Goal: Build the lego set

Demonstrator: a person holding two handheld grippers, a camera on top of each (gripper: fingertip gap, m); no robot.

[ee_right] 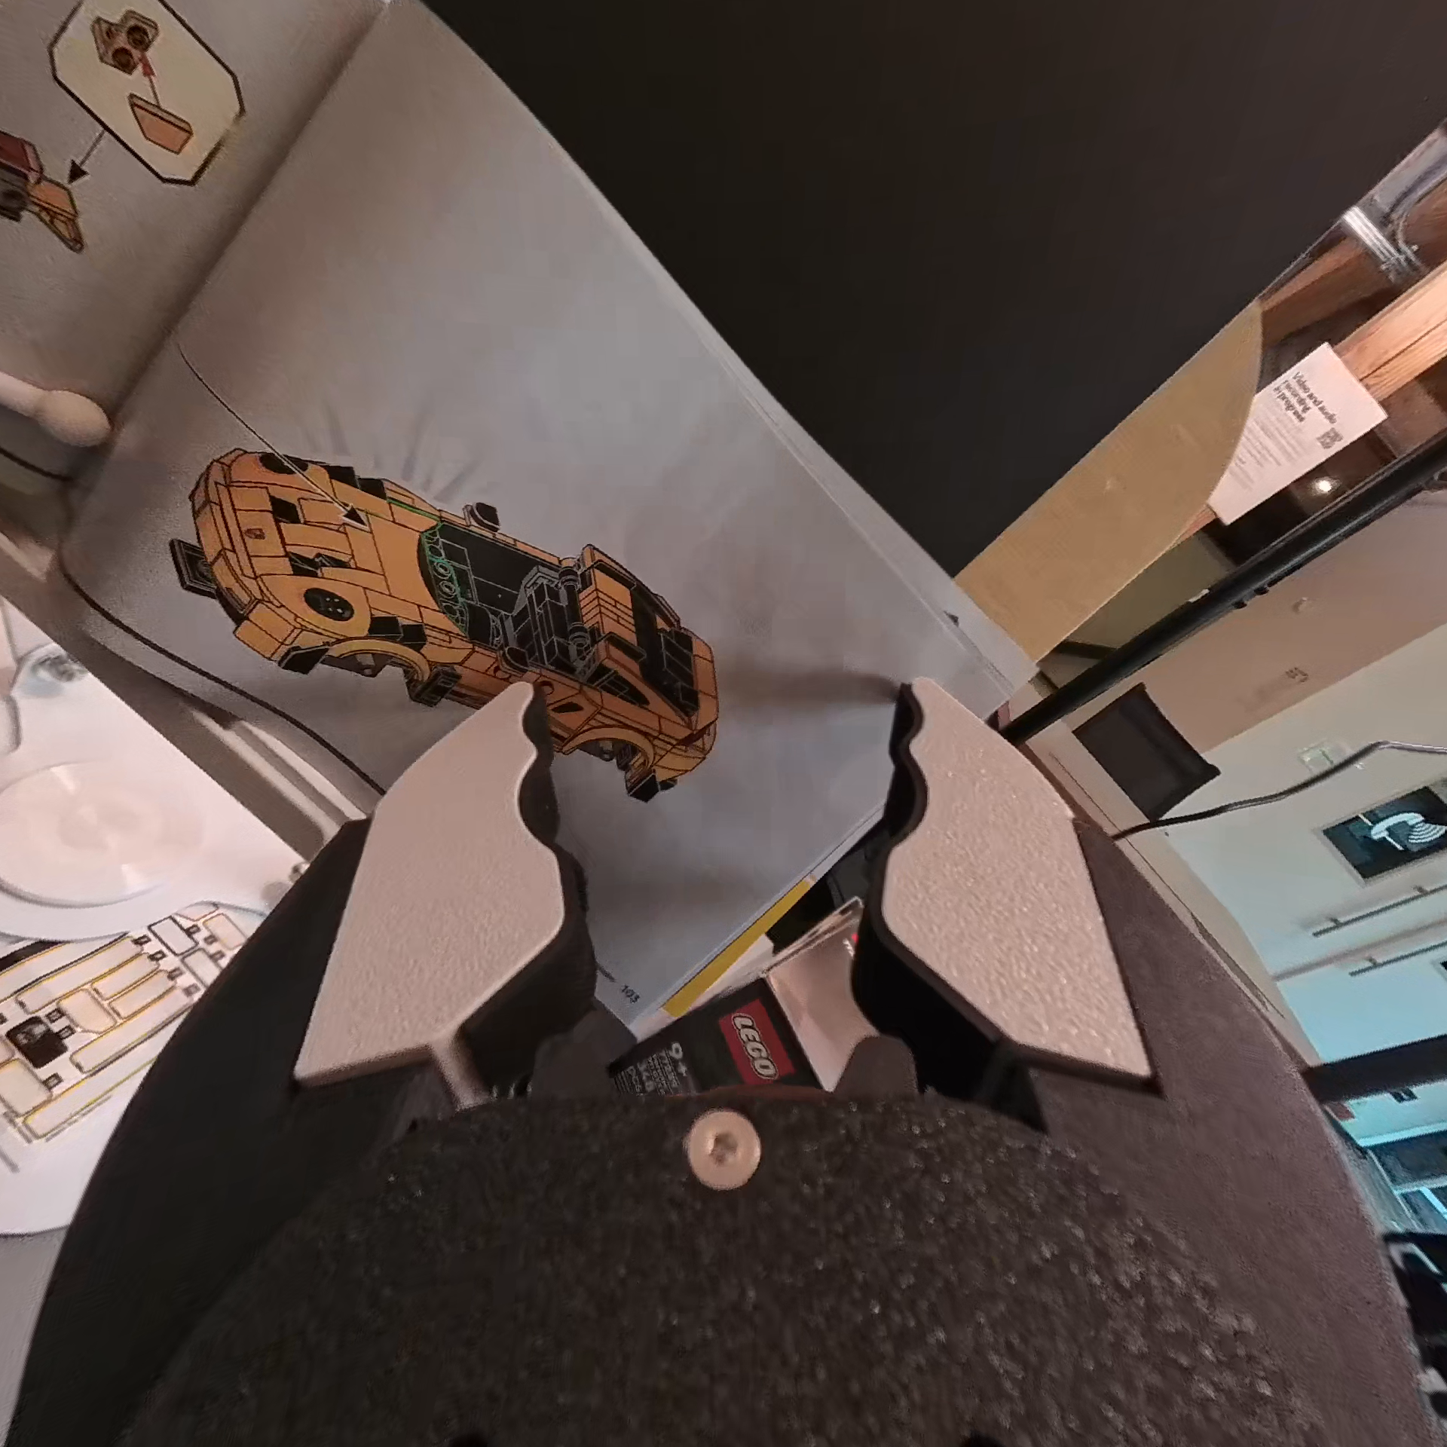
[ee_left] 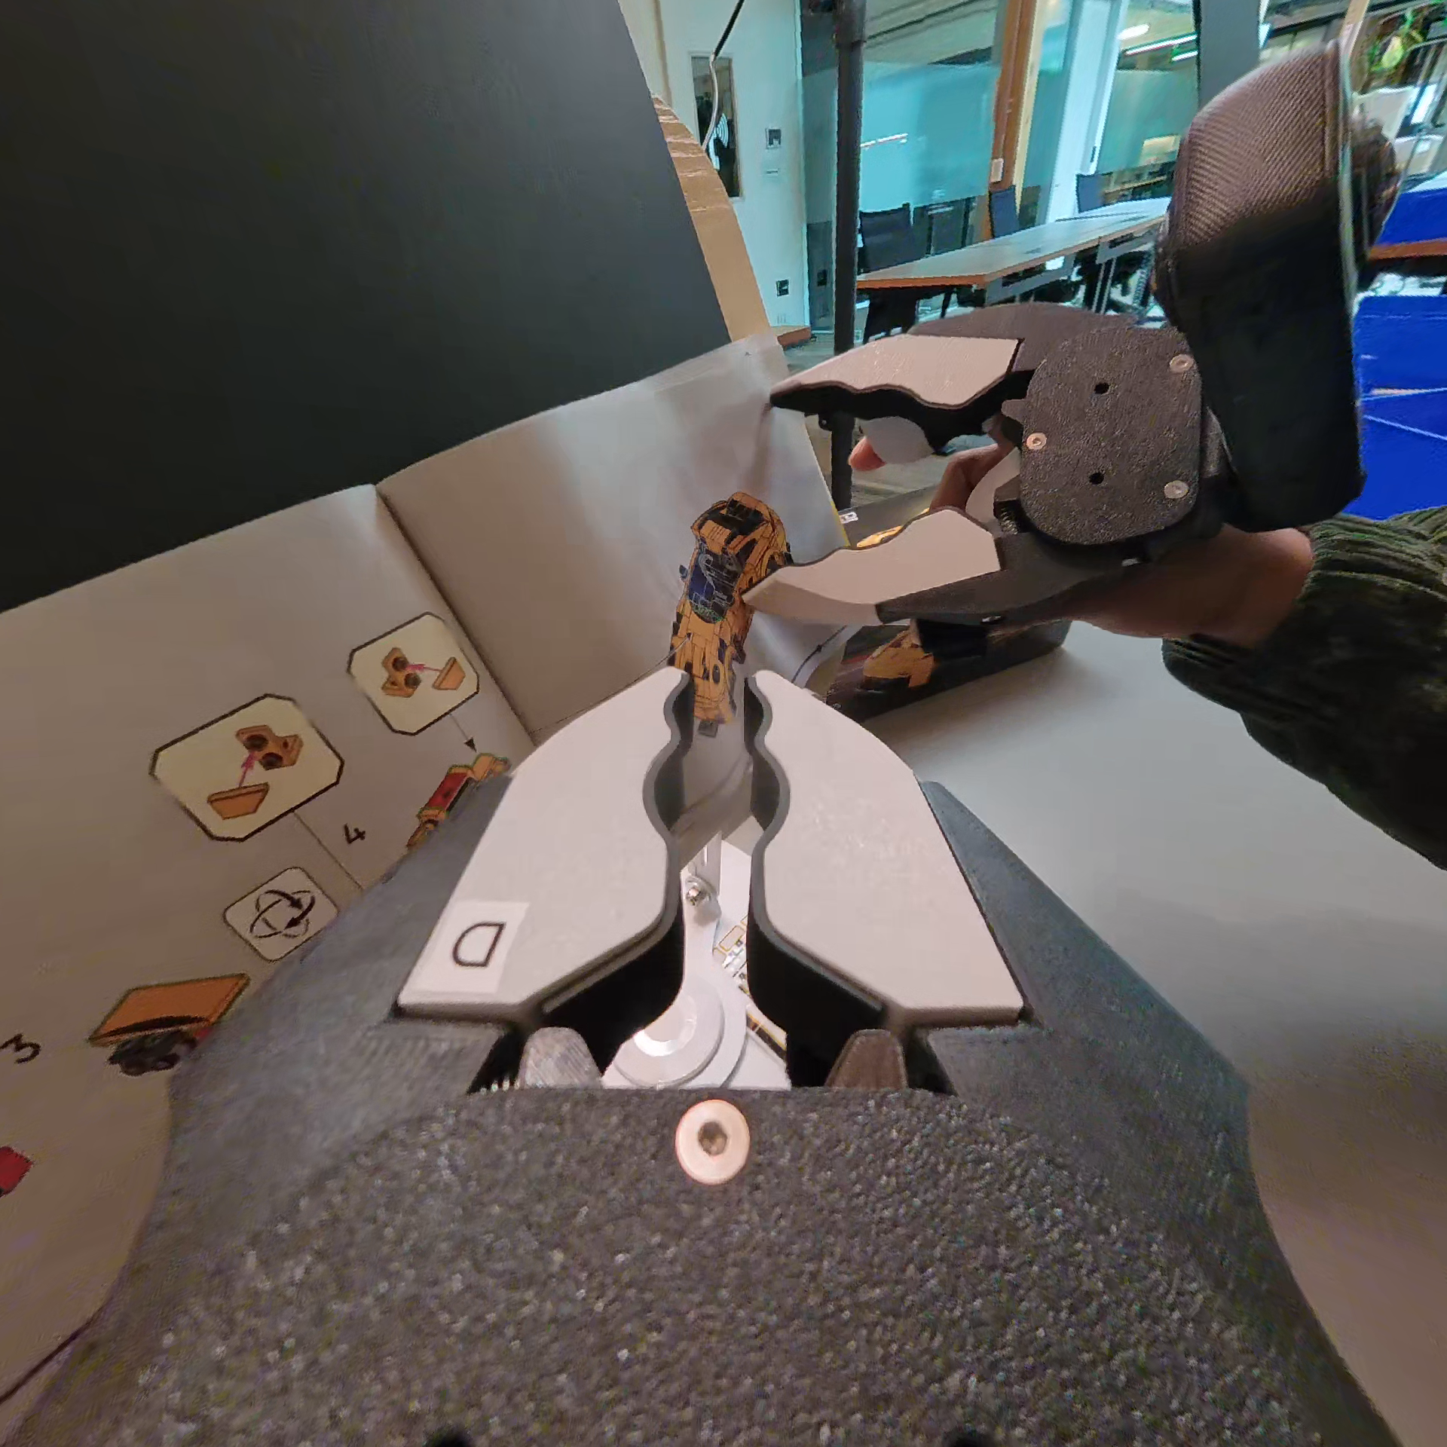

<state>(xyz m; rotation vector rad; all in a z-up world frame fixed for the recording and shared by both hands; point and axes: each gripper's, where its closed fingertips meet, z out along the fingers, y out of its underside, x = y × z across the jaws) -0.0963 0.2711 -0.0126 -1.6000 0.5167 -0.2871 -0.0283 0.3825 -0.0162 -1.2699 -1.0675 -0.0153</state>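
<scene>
The open instruction booklet (ee_left: 274, 626) stands propped against a dark board. Its right page (ee_right: 485, 329) bears a drawing of an orange car (ee_right: 376, 579) and curves toward me. My left gripper (ee_left: 716, 689) has its jaws nearly together around that page's lower edge, which runs down into the narrow gap. My right gripper (ee_left: 759, 501) is open and empty at the page's right side. Its lower fingertip (ee_left: 763, 597) is against the car drawing. In the right wrist view the right gripper (ee_right: 716, 697) straddles the page's lower corner.
A black Lego box (ee_left: 940, 665) lies on the white table (ee_left: 1135, 900) under the right gripper and also shows in the right wrist view (ee_right: 705, 1049). A sticker sheet (ee_right: 86, 1018) and a white round disc (ee_right: 78, 822) lie below the booklet. A person's sleeve (ee_left: 1347, 665) is at right.
</scene>
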